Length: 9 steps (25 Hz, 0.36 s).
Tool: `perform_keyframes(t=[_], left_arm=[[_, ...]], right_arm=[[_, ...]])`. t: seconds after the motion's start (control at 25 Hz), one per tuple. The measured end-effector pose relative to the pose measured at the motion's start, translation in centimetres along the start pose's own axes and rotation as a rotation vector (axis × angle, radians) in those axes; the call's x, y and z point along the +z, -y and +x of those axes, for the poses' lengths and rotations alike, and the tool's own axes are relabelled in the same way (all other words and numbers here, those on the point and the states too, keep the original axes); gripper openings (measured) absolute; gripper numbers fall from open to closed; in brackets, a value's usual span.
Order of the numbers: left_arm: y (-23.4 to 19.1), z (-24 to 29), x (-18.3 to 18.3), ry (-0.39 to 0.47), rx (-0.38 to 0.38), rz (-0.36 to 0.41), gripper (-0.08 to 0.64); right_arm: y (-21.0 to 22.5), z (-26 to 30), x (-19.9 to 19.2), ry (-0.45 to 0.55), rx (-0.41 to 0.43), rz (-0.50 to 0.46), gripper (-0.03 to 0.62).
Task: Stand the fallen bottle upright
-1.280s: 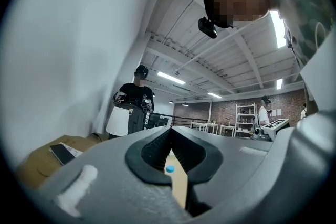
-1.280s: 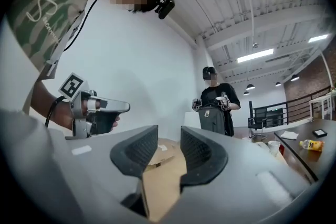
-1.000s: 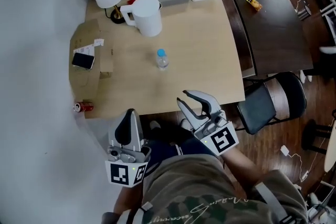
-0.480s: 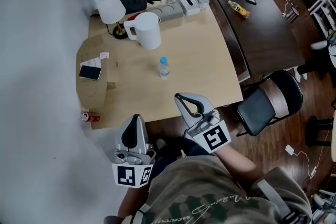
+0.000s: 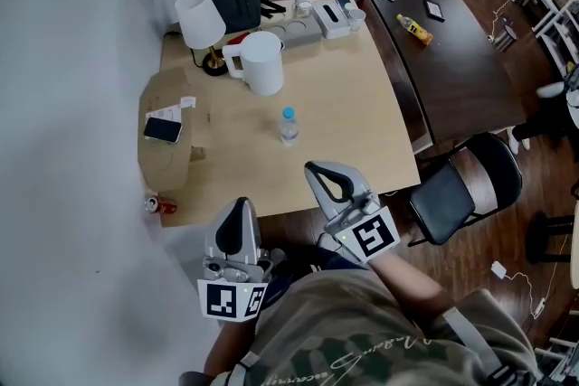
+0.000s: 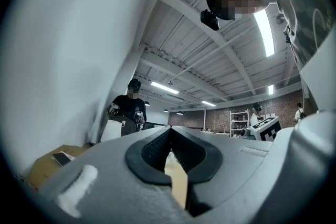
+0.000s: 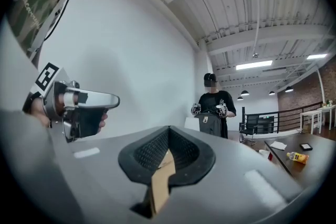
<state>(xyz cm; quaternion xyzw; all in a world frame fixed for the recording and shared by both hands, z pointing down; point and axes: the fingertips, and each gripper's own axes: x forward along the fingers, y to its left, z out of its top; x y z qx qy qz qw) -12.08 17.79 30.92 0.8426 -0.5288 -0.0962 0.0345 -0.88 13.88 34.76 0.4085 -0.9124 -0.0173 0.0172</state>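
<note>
Head view: my left tongs (image 5: 238, 205) and right tongs (image 5: 314, 168) are both held at the near edge of the pale wooden table (image 5: 344, 104), side by side, tips pointing across it. The small clear plastic bottle with the blue cap (image 5: 289, 126) stands upright on the tabletop ahead of the right tongs' tips, well apart from them and farther still from the left pair. Beyond the bottle sits a white plastic jug (image 5: 262, 63), with a white-shaded table lamp (image 5: 199, 17) just left of it. Ahead of the left tongs lies a flat brown cardboard box (image 5: 166, 154) with a dark phone (image 5: 163, 129) on top, and a red drinks can (image 5: 164, 206) rests on its side near that box's near corner. Off to the right of the right tongs is a black folding chair (image 5: 461, 185).

Left gripper view: both jaws are pressed together at the tips with nothing between them; a sliver of tabletop shows through the gap lower down. A person in a black T-shirt (image 6: 128, 107) stands far ahead, left of the tips.

Right gripper view: jaws fully closed, pads meeting, nothing held. My left tongs show off to the left, and a person in black (image 7: 212, 105) stands far ahead behind a dark backpack (image 7: 209, 124).
</note>
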Motion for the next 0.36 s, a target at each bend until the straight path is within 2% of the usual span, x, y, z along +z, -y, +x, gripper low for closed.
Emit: perform_keyframes(t=[0.36], left_arm=[[-0.7, 0.9, 1.9, 0.024, 0.028, 0.042, 0.003]], right_arm=[[1.2, 0.4, 1.2, 0.015, 0.002, -0.027, 0.003]])
